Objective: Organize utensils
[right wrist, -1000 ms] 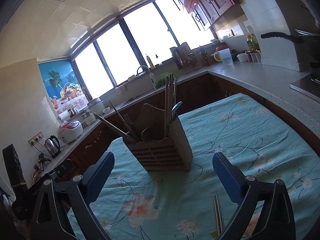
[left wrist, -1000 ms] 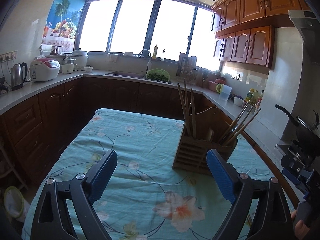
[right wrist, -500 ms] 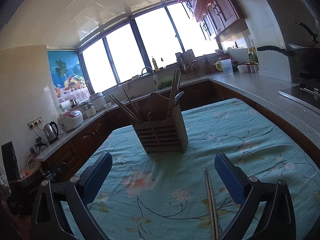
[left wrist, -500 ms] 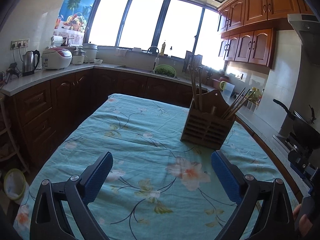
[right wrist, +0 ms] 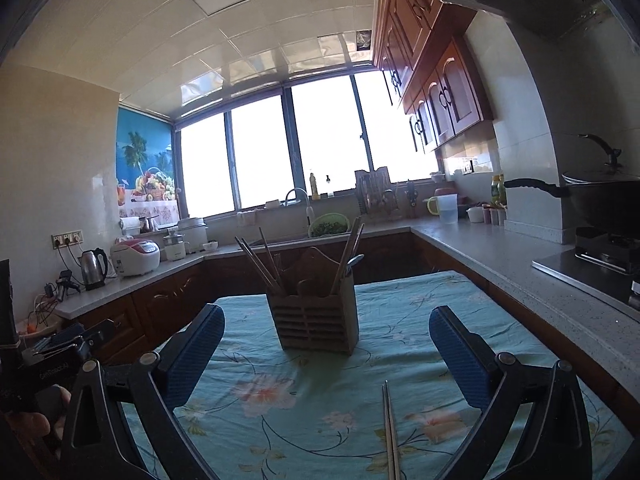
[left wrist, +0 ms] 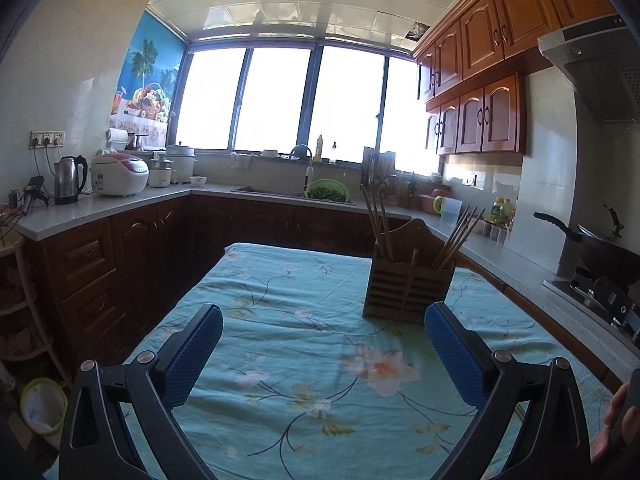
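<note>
- We are holding the left claw (left wrist: 324, 344) low over a counter (left wrist: 280, 360) spread with a turquoise floral cloth, its blue pads as wide apart as they go. The jaws have just been opening, and nothing is sitting between them.
- We are holding the right claw (right wrist: 326, 346) the same way, jaws spread wide and gripping nothing.
- Both claws are pointing toward a wooden utensil holder (right wrist: 316, 320), which is standing upright on the cloth, well ahead of the pads and apart from them. We judge that the claws are staying open because a pickup is coming, not a placement.
- The utensil holder is carrying several chopsticks (left wrist: 378, 224), leaning out in two bunches, one at each end. From the right wrist view a spoon-like handle (right wrist: 354, 262) is also poking up at one end, and something like a fork is showing in the middle, too dim to be sure of.
- A loose pair of chopsticks (right wrist: 390, 424) is lying flat on the cloth, outside the holder, between the right claw's pads and nearer than the holder.
- We judge this pair to be the piece still needing a home, and the right claw the better placed to take it.
</note>
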`<state>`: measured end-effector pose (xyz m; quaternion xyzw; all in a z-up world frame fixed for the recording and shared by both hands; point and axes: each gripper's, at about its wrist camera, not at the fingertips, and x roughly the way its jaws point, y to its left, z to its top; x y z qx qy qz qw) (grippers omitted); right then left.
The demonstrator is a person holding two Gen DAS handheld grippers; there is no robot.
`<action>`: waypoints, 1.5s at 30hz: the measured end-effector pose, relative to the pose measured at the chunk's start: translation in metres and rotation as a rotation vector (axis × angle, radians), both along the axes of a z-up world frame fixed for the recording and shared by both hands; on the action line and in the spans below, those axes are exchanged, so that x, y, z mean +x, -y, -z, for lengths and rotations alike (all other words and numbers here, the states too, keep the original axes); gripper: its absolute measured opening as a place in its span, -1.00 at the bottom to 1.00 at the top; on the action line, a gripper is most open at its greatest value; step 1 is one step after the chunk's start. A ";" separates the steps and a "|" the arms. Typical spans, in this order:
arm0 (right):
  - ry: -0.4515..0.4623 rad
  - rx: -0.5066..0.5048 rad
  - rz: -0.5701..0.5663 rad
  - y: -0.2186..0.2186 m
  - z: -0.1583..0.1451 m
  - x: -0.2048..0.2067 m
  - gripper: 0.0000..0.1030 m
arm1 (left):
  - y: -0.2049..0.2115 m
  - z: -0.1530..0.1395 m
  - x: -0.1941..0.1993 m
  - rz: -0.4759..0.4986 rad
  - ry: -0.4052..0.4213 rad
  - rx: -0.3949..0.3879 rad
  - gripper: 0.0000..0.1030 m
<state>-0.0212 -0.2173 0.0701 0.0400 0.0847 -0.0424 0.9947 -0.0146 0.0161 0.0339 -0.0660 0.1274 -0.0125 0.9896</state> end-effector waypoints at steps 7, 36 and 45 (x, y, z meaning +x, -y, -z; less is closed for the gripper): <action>-0.071 -0.034 0.053 0.005 0.043 -0.009 1.00 | 0.016 0.034 -0.004 0.000 -0.053 0.098 0.99; -0.127 -0.055 0.036 0.007 0.067 -0.024 1.00 | 0.021 0.040 -0.010 -0.008 -0.099 0.173 0.99; -0.124 -0.060 0.031 0.007 0.066 -0.024 1.00 | 0.017 0.040 -0.009 -0.006 -0.115 0.151 0.99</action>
